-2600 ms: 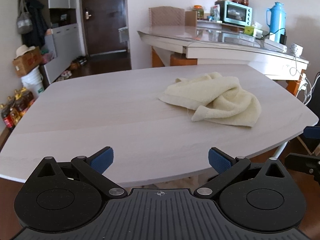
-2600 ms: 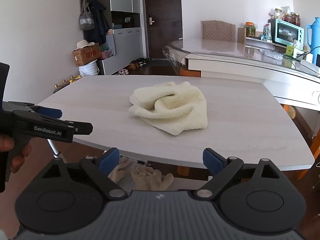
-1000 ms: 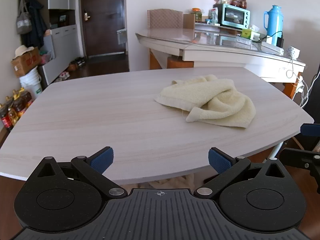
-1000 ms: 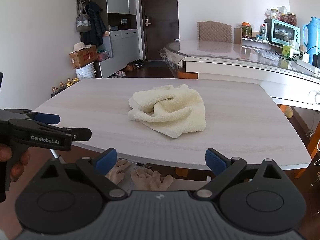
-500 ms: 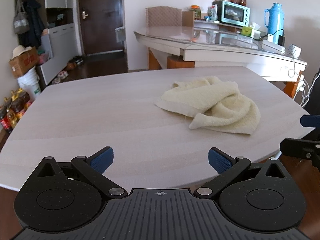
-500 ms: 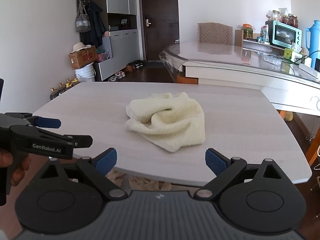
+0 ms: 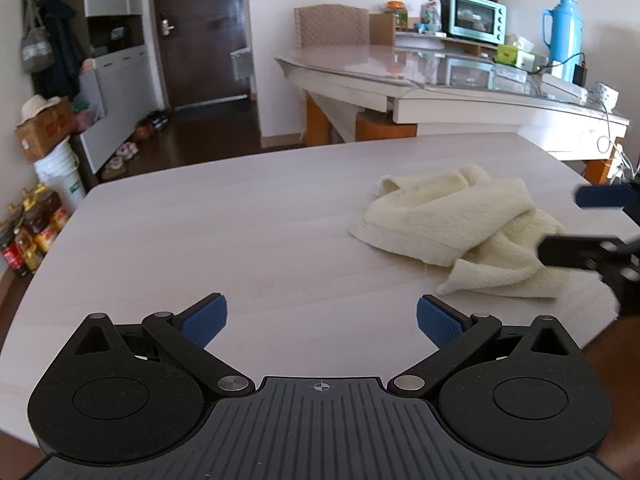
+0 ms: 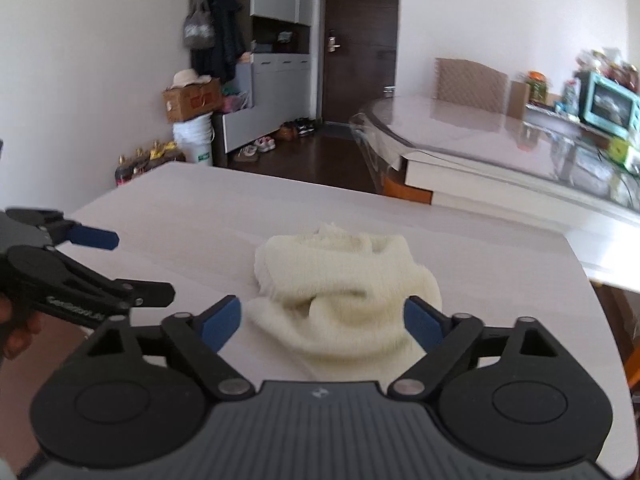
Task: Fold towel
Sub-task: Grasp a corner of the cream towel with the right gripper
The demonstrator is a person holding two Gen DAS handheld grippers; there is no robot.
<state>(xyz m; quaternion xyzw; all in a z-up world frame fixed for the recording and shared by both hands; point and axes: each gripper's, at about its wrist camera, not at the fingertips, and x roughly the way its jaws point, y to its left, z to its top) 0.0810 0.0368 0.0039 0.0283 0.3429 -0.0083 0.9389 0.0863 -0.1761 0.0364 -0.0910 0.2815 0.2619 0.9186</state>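
Observation:
A crumpled cream towel [image 7: 472, 236] lies on the pale wooden table [image 7: 224, 232], toward its right side. My left gripper [image 7: 320, 318] is open and empty over the table's near edge, to the left of the towel. My right gripper [image 8: 322, 320] is open, low over the towel [image 8: 348, 280], with its near folds between the blue pads without touching them. The right gripper also shows at the right edge of the left wrist view [image 7: 600, 224], and the left gripper at the left edge of the right wrist view [image 8: 96, 264].
A glass-topped dining table [image 7: 440, 84] stands behind, with a teal oven [image 7: 476, 18] and a blue thermos [image 7: 562, 36]. A chair [image 7: 332, 26], a dark door [image 7: 196, 28], cabinets, a box, a white bucket [image 7: 56, 172] and bottles [image 7: 28, 232] line the far left.
Both grippers have moved forward over the table. The right gripper has dropped close to the towel, which now fills the gap between its open fingers. The towel has not moved.

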